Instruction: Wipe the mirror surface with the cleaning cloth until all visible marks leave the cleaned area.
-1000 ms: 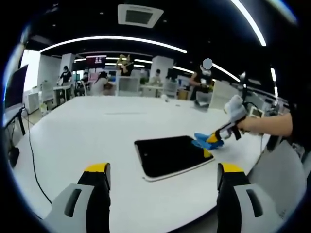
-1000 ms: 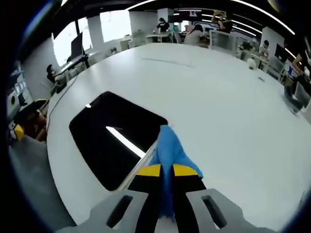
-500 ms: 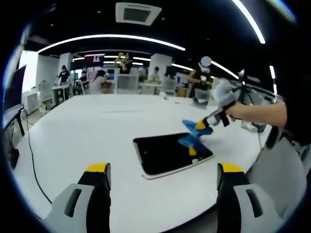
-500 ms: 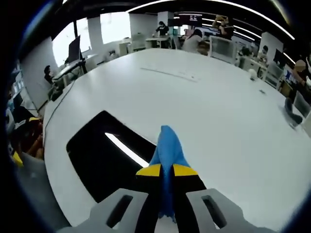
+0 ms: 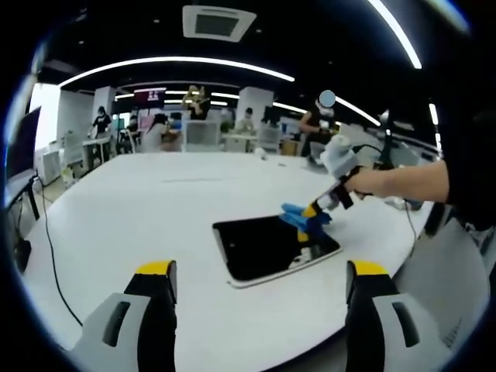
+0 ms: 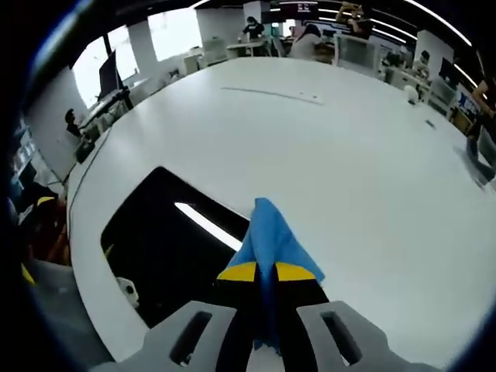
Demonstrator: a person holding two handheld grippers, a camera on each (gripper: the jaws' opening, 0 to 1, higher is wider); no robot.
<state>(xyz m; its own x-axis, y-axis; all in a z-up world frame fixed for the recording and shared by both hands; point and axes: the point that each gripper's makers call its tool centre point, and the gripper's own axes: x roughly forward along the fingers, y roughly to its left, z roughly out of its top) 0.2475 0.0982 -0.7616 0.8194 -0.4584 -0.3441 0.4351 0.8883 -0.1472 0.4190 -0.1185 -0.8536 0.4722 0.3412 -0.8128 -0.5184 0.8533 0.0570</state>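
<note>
White office table point(image 5: 132, 209) holds a dark mirror point(image 5: 267, 246); the right gripper point(image 6: 266, 273) clamps a blue cleaning cloth point(image 6: 271, 244) above its edge, while the left gripper point(image 5: 263, 283) hovers, jaws parted.

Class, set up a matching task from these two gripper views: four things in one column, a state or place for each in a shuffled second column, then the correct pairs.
Things:
1. cleaning cloth
2. mirror
3. left gripper
4. right gripper

States:
A. lies flat on the white table
B. open, holding nothing
C. blue, pinched between jaws
D. shut, at the mirror's edge

Pairs: 1-C, 2-A, 3-B, 4-D
</note>
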